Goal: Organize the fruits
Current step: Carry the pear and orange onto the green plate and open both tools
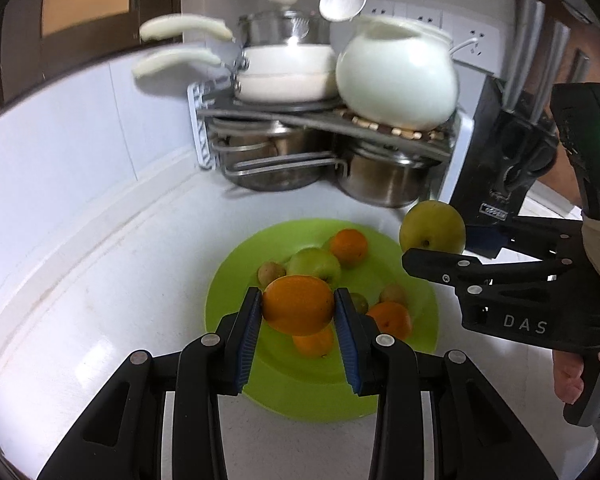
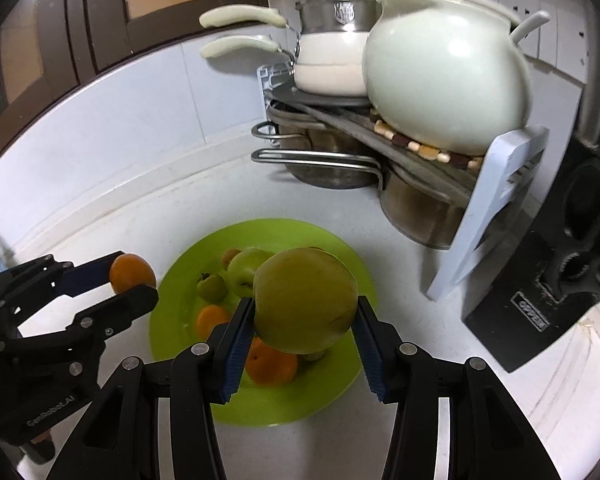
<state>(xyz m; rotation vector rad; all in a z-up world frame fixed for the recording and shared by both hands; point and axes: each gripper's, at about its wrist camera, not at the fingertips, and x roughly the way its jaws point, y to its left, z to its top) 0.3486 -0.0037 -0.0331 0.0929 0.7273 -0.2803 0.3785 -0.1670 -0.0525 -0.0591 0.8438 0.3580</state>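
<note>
A lime-green plate [image 1: 236,280] [image 2: 332,376] lies on the white counter with several oranges, a green apple [image 1: 314,264] [image 2: 244,270] and small brownish fruits on it. My left gripper [image 1: 298,304] [image 2: 134,278] is shut on an orange [image 1: 298,306] [image 2: 132,272], held just above the plate's near side. My right gripper [image 2: 305,304] [image 1: 434,246] is shut on a yellow-green apple [image 2: 306,300] [image 1: 432,226], held over the plate's right part. A hand holds the right gripper at the right edge of the left wrist view.
Behind the plate a corner rack [image 1: 324,110] [image 2: 496,200] carries a white pot [image 1: 396,76] [image 2: 444,68] and a saucepan [image 1: 288,68], with steel pots underneath. A black knife block [image 1: 496,168] [image 2: 540,312] stands at the right. Bare counter lies left of the plate.
</note>
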